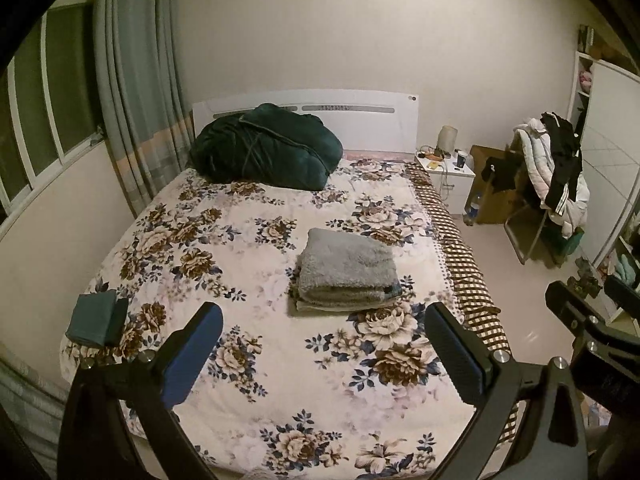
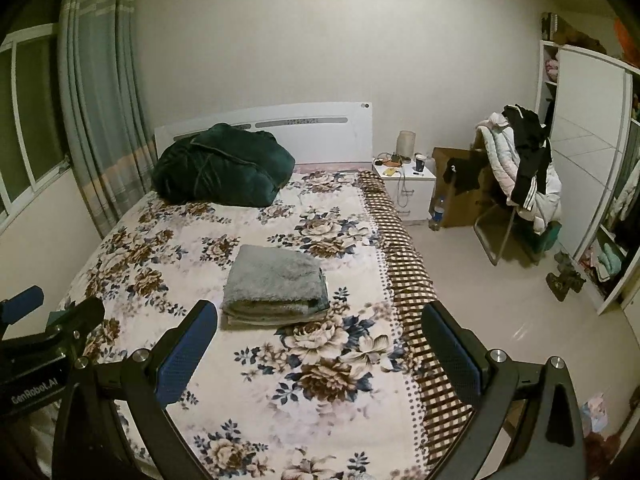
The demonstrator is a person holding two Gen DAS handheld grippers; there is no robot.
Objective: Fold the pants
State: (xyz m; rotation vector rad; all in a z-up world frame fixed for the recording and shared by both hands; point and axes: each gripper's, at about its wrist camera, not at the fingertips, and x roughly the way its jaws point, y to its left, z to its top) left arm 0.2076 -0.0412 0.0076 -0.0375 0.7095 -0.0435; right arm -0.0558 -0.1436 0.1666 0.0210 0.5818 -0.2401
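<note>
The grey pants [image 1: 347,270] lie folded in a neat stack on the floral bed [image 1: 224,240], right of its middle and well short of the dark green bundle [image 1: 266,146] by the headboard. Both the left hand-held gripper [image 1: 320,356] and the right hand-held gripper [image 2: 322,354] hover above the bed's near end, jaws spread wide, holding nothing

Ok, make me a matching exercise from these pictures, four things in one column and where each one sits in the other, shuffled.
Things:
1. grey folded pants
2. dark green quilt
3. white jacket
4. mug

Places:
A. on the white nightstand
B. middle of the floral bed
C. draped over the chair
D. bundled against the headboard

Pairs: 1-B, 2-D, 3-C, 4-A
</note>
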